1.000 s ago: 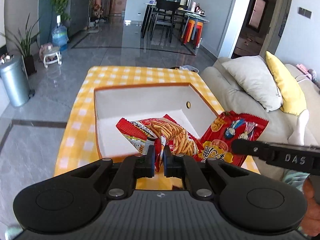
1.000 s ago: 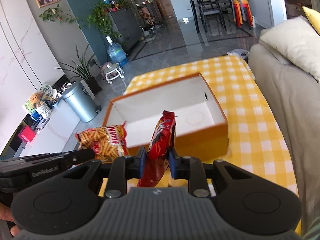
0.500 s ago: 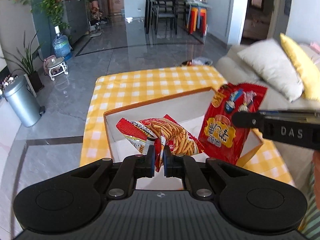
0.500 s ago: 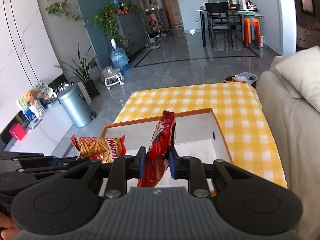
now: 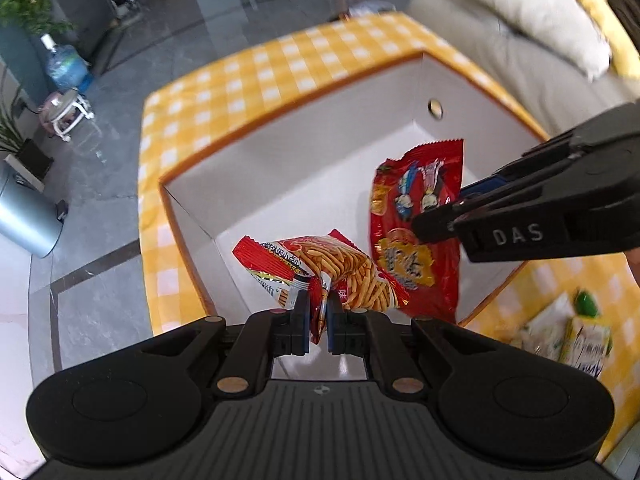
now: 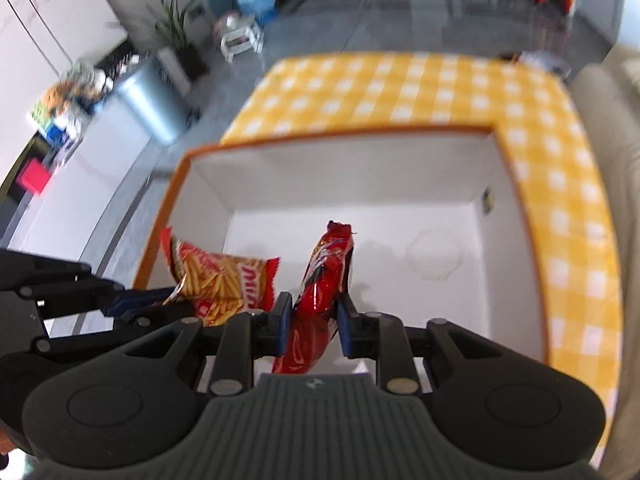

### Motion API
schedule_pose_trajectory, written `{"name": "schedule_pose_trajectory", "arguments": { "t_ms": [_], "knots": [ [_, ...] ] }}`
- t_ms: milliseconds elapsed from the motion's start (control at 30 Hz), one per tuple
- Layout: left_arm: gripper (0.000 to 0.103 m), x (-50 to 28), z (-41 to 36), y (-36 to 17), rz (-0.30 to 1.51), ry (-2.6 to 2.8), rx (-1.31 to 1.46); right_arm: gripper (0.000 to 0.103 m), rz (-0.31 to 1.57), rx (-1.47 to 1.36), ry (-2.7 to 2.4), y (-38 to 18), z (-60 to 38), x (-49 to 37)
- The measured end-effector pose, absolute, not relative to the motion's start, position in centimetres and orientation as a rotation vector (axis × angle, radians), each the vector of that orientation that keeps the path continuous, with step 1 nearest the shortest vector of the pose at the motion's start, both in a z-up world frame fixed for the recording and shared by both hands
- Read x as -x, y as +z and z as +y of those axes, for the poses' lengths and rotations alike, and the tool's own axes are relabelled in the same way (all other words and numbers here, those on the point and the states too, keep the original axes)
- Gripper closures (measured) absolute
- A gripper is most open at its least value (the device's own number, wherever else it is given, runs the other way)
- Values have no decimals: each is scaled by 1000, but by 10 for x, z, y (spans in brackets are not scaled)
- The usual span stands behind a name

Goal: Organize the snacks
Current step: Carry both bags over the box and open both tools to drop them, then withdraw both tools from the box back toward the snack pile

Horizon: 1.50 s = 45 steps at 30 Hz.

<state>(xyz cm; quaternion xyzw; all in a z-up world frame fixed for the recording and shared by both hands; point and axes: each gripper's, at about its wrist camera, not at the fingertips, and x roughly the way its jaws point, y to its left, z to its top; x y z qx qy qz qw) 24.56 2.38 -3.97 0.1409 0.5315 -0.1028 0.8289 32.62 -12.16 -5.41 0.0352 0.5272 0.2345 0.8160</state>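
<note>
The fries-print snack bag [image 5: 340, 272] is clamped by 1 crimped edge in the left claw [image 5: 318, 316], and the red snack packet [image 6: 320, 292] in the right claw [image 6: 310, 320], so both hang over the white box [image 6: 360, 168] on the checked counter [image 6: 400, 88], likely for release inside.

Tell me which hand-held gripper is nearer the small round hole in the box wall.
Right. The right hand-held gripper, shut on the red bag, sits on the side of the hole. The left hand-held gripper, shut on the fries bag, hangs near the opposite corner.
</note>
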Motion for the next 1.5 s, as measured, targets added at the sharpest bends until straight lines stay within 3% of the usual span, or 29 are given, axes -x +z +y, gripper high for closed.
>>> {"name": "schedule_pose_trajectory", "arguments": {
  "t_ms": [433,833,967,1067,1133,1167,1300,1500],
  "knots": [
    [95,-266,18,-70,1236,-217,-419,81,1330,-217,549,-104,-118,-353],
    [92,-267,11,-89,1268,-140,-500,71,1343,98,462,-124,-91,-351],
    [82,-262,12,-86,1246,-126,-494,69,1340,101,453,-126,-88,-349],
    [70,-256,12,-79,1198,-121,-496,61,1341,110,428,-125,-91,-347],
    [53,-249,10,-71,1158,-129,-491,56,1326,127,416,-121,-92,-343],
    [50,-247,10,-67,1140,-135,-489,52,1314,133,417,-118,-92,-341],
    [47,-233,9,-49,1088,-139,-472,38,1250,157,405,-103,-95,-331],
    [45,-209,18,-17,995,-139,-395,37,1134,150,399,-70,-109,-308]
  ]
}}
